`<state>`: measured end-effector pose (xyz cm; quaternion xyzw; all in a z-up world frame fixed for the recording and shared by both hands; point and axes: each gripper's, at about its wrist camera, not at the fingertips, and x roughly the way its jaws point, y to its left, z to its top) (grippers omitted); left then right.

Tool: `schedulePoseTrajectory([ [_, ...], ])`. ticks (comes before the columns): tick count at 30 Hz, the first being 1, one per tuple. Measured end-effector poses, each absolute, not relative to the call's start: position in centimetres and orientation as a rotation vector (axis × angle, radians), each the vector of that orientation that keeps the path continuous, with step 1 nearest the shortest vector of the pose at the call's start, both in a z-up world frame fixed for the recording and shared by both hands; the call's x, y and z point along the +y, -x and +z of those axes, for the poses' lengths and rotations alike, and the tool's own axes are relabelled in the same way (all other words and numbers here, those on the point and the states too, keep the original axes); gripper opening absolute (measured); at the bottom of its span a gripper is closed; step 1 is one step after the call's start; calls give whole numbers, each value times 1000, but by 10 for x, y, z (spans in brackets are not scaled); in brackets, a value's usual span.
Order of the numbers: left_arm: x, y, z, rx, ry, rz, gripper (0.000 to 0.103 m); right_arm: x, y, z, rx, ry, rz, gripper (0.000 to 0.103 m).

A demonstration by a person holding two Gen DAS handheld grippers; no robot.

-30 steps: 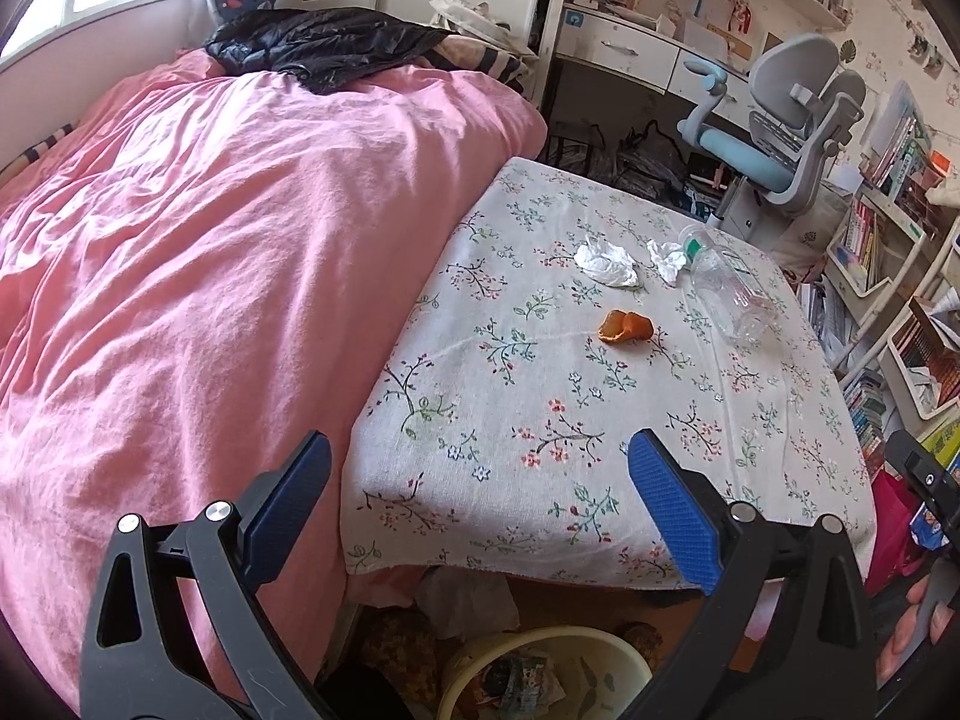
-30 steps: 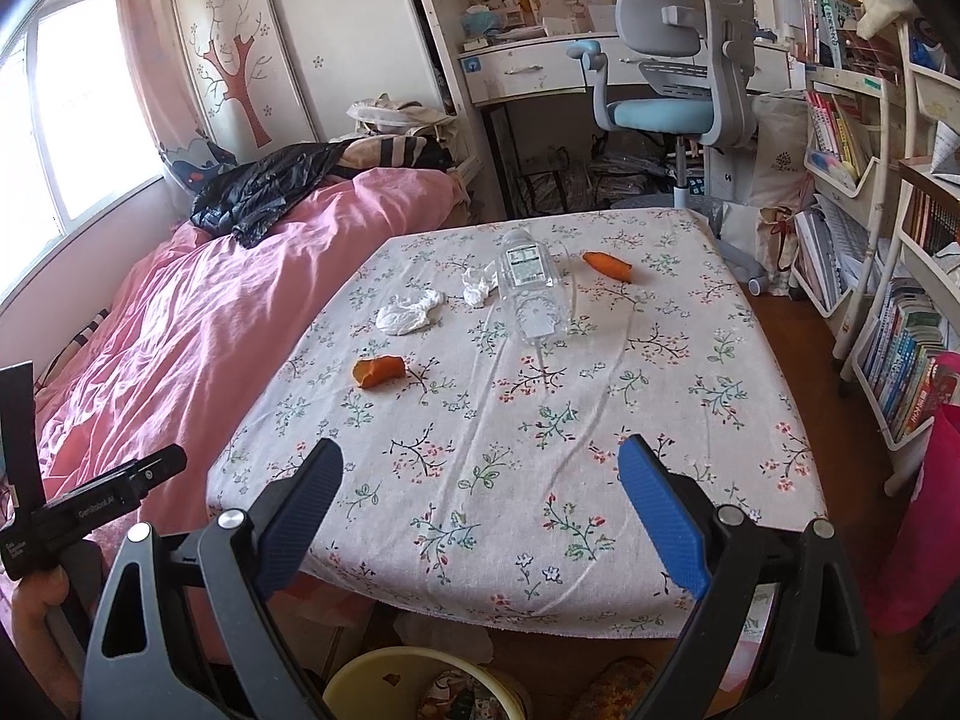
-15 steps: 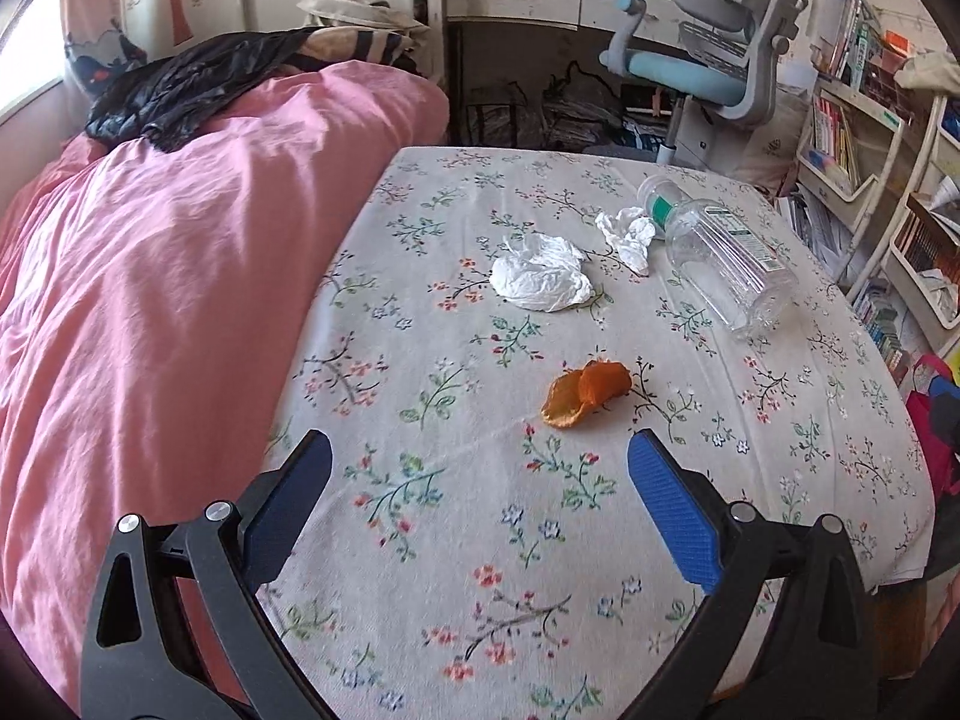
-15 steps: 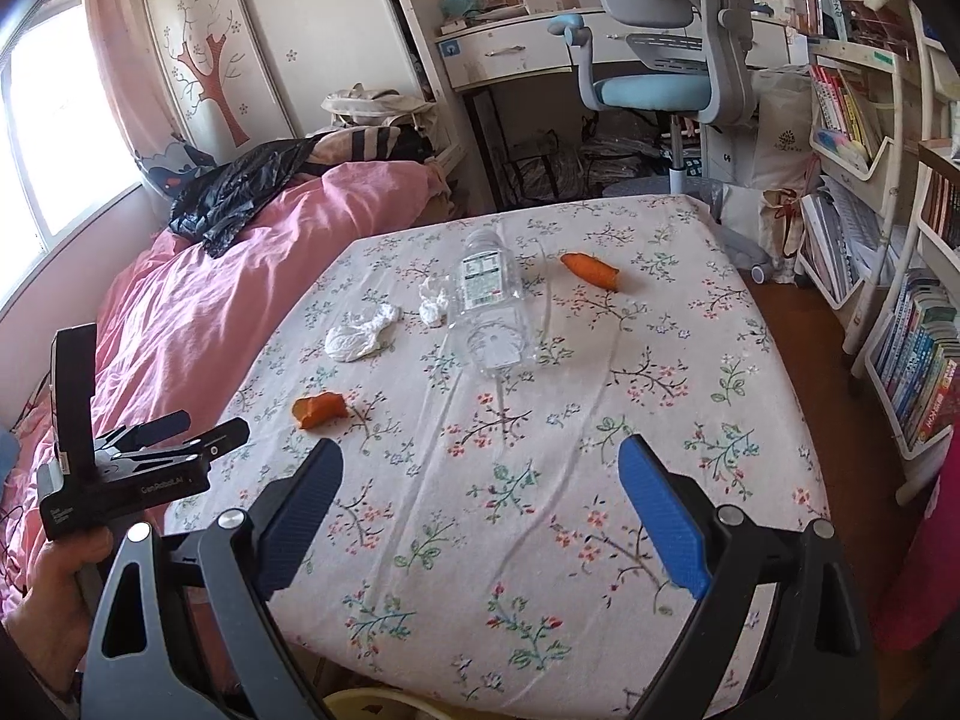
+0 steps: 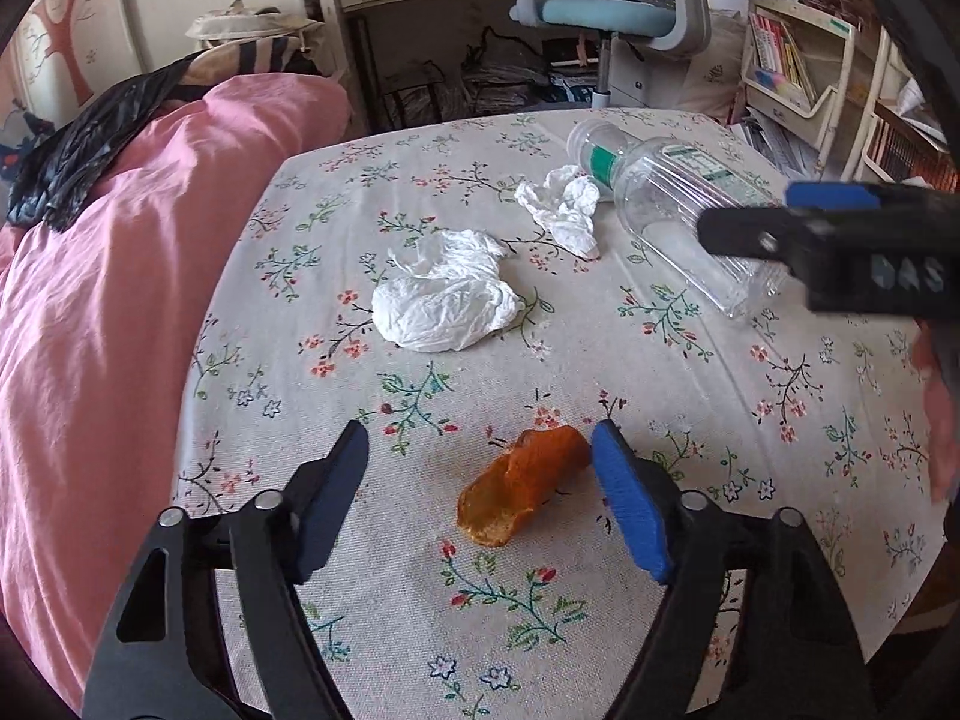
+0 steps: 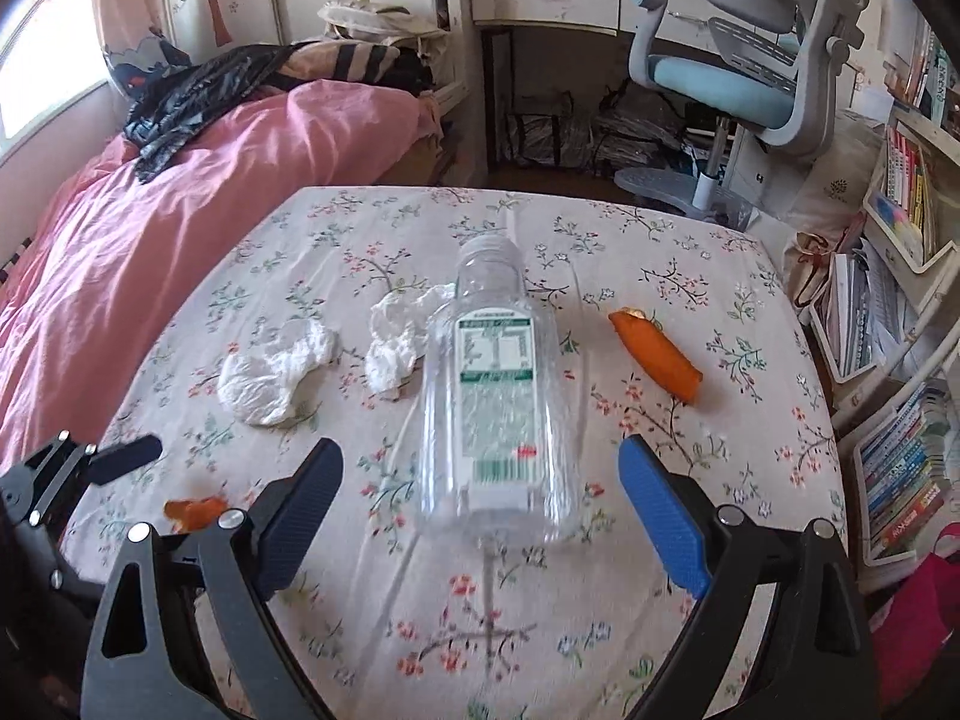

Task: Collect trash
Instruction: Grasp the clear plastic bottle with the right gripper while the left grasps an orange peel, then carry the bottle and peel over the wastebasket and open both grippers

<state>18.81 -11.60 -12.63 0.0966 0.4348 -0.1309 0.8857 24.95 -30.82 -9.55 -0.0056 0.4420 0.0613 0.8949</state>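
On the floral tablecloth (image 5: 600,612) lie an orange peel (image 5: 521,484), two crumpled white tissues (image 5: 445,298) (image 5: 564,214) and an empty clear plastic bottle (image 5: 672,198) on its side. My left gripper (image 5: 480,456) is open and low over the table, the peel between its jaws and touching the right blue pad. My right gripper (image 6: 480,468) is open, its jaws on either side of the bottle's base (image 6: 495,396). A second orange peel (image 6: 657,355) lies right of the bottle. The first peel (image 6: 195,510) and tissues (image 6: 273,373) show at left.
A bed with a pink duvet (image 5: 102,312) borders the table's left side, a black jacket (image 6: 198,90) on it. A blue desk chair (image 6: 750,60) and a desk stand behind the table. Bookshelves (image 6: 900,228) line the right side.
Both grippers moved forward and down over the table. The left one came around the near orange peel, the right one around the bottle's base. The bin below the table edge left view.
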Motion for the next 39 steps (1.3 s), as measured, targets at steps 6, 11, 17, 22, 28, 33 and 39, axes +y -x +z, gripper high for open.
schedulePoseTrajectory([
  [6,-131,-181,-128,934,-261,-329,19,-318,-268,-109,1026,-21,134,54],
  [11,-110,-171,-103,904,-149,-322,19,-338,-221,-87,961,-173,194,54],
  [17,-62,-139,-70,843,29,-240,19,-346,-137,-68,896,-315,299,54],
  [22,-30,-100,-52,802,146,-185,19,-319,-62,-61,886,-323,387,54],
  [28,-10,-47,-40,759,183,-153,19,-266,16,-85,950,-209,508,54],
  [33,-2,-15,-41,755,195,-140,19,-231,57,-142,1109,-113,540,54],
  [39,-11,17,-47,764,162,-160,19,-221,61,-194,1244,-64,486,55],
])
